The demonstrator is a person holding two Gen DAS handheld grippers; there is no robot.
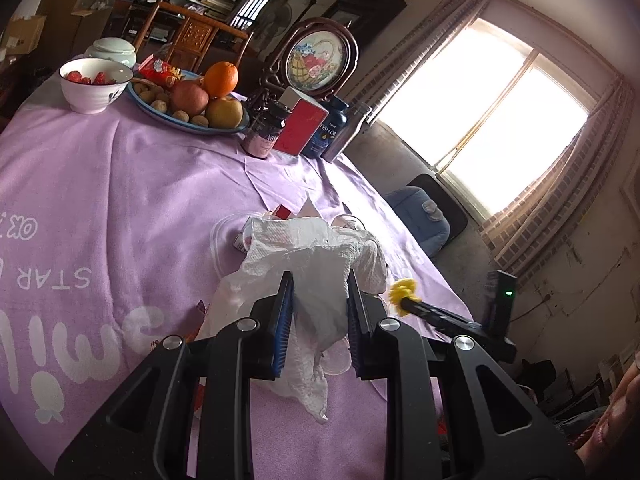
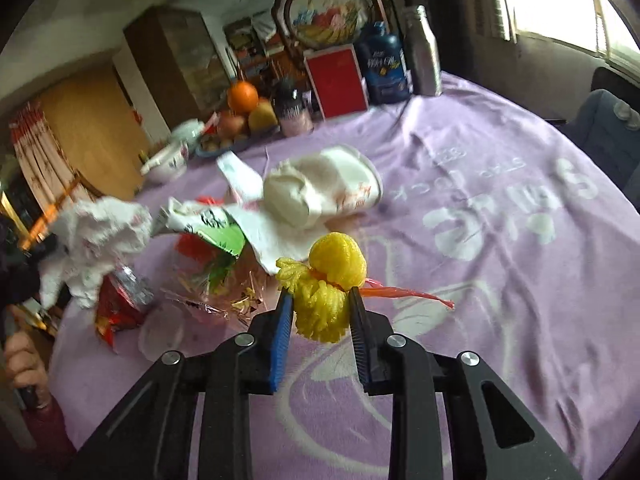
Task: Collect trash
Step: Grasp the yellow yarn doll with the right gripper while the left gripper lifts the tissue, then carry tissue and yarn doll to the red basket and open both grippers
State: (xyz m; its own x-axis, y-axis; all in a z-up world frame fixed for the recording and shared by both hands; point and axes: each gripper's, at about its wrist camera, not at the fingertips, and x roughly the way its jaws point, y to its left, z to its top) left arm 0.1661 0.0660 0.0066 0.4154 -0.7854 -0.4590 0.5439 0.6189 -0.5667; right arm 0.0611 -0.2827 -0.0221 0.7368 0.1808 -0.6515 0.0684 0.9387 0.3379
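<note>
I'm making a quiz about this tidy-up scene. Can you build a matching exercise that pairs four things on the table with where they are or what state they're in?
Things:
1. yellow foam net
2. white paper towel
3. orange
4. strawberries

Places or states:
A. in a white bowl
B. pinched in the left gripper
C. on top of the fruit piled on the plate
D. pinched in the right gripper

Pairs: 1-D, 2-B, 3-C, 4-A
</note>
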